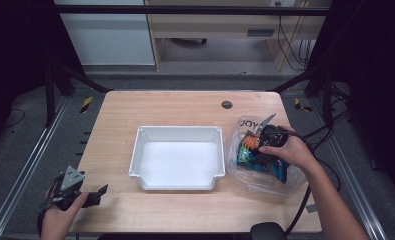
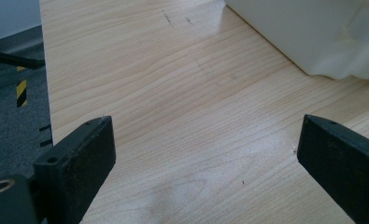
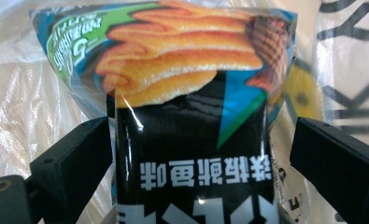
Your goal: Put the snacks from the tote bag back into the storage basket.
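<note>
Right tongs (image 3: 201,154) wide, straddling the snack packet (image 3: 191,121) – light, crinkly, slippery – pinch its flat middle; left tongs (image 2: 205,158) wide, idle

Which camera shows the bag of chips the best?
The right gripper view: the snack bag is close up between the open black jaws, print readable. The high view has it small, inside the clear plastic bag under the right gripper. The left gripper view faces bare table.
</note>
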The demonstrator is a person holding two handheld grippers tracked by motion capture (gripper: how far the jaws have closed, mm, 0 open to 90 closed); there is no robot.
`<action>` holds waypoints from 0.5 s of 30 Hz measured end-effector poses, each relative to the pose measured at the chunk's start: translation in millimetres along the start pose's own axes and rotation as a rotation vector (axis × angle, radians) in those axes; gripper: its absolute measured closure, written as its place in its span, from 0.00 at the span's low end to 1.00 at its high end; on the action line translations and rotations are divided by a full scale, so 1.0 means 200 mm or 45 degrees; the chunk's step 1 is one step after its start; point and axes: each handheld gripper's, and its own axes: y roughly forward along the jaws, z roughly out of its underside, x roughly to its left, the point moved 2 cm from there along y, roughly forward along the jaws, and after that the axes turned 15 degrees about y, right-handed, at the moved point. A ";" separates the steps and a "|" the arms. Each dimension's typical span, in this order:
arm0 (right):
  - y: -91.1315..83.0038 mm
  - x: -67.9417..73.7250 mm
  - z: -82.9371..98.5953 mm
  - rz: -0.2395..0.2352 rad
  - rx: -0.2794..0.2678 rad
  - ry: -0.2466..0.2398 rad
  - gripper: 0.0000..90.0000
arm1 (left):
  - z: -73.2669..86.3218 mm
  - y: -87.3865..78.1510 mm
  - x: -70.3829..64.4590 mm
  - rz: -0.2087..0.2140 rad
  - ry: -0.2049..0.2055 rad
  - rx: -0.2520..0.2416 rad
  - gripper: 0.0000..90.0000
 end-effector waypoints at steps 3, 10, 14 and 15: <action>0.01 0.00 0.01 -0.005 -0.003 -0.005 0.07 | 0.00 0.00 0.00 0.006 0.005 0.000 0.04; 0.00 0.01 0.01 0.012 -0.016 0.020 0.07 | 0.00 0.00 0.00 0.013 0.014 -0.007 0.04; 0.00 0.02 0.02 0.029 -0.039 0.024 0.07 | -0.02 0.01 0.00 0.014 0.027 -0.016 0.04; 0.00 0.02 0.02 0.029 -0.039 0.024 0.07 | -0.02 0.01 0.00 0.014 0.033 -0.017 0.04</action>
